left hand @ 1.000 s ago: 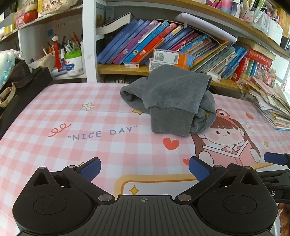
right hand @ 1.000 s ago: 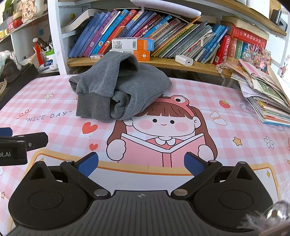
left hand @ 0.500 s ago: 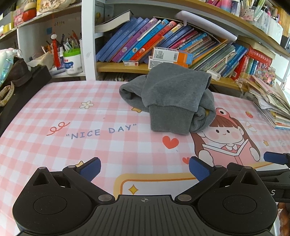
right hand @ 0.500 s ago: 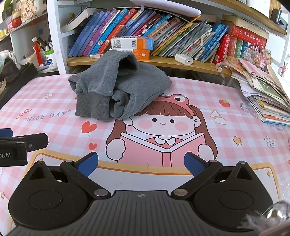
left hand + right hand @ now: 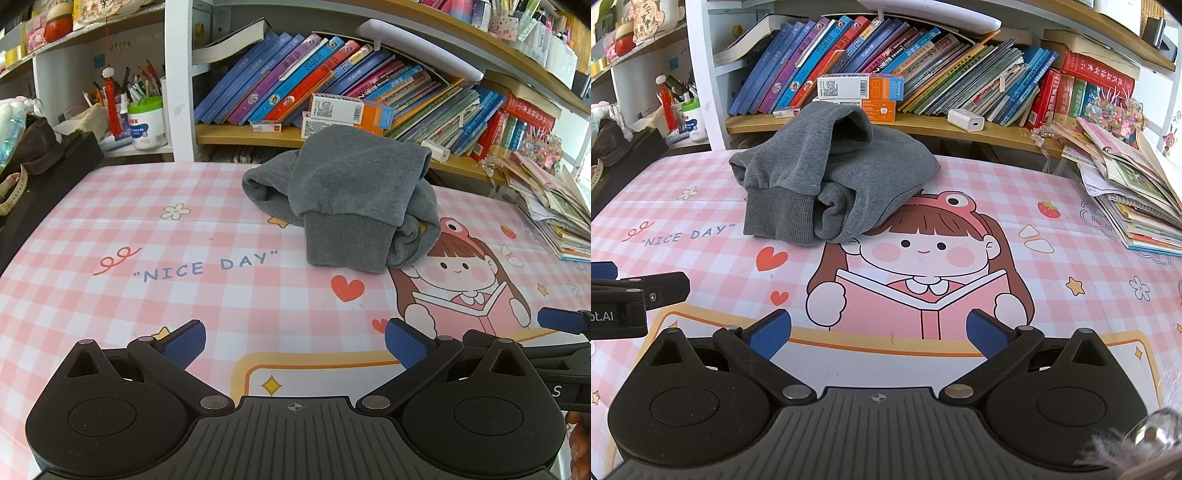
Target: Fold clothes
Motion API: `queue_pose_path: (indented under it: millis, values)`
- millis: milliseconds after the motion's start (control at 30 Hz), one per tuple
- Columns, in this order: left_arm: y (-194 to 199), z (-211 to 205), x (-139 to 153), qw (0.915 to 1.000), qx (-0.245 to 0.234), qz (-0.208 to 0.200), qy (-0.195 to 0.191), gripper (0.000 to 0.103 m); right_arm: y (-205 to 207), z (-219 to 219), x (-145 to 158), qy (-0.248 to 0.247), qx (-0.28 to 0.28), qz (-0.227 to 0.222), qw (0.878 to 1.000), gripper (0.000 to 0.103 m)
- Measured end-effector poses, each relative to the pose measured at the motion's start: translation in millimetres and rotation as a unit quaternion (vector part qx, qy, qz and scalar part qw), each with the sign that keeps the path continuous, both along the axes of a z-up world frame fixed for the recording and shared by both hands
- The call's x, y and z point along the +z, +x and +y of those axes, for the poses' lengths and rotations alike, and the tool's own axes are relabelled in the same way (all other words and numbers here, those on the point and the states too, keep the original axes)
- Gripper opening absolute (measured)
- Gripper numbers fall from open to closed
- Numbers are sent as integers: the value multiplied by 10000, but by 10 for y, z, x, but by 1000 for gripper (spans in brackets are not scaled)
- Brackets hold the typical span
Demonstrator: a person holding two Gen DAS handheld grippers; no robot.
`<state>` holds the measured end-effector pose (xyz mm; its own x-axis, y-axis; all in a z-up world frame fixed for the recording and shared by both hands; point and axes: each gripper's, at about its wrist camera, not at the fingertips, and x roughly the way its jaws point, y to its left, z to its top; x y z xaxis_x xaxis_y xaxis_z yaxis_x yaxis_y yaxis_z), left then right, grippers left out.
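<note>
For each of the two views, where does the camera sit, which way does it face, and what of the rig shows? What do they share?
Left wrist: sits behind the open left gripper, faces across the pink tablecloth to the grey sweatshirt and bookshelf; the right gripper pokes in at right.
Right wrist: sits behind the open right gripper, faces the same way; the left gripper shows at left.
Shared: sweatshirt, tablecloth, bookshelf, orange-and-white boxes.

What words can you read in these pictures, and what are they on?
"NICE DAY": printed on the pink checked tablecloth.
"ot.AI": cut off at the picture's edge, on the left tongs' black body.
"S": on the right tongs' body.
Book spines and the orange-and-white boxes: too small to read.
</note>
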<state>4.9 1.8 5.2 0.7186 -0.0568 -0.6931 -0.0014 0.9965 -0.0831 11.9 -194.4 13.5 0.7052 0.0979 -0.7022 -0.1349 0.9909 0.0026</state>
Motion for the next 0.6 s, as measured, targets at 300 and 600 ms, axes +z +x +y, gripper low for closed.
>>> queue_pose_path:
  millis: [300, 600]
  values:
    - [13, 2, 7, 10000, -34, -1, -42, 103, 5, -3, -4, -6, -1, 10, 10000, 102]
    - [27, 1, -1, 10000, -23, 17, -69, 103, 21, -1, -6, -15, -11, 36, 10000, 102]
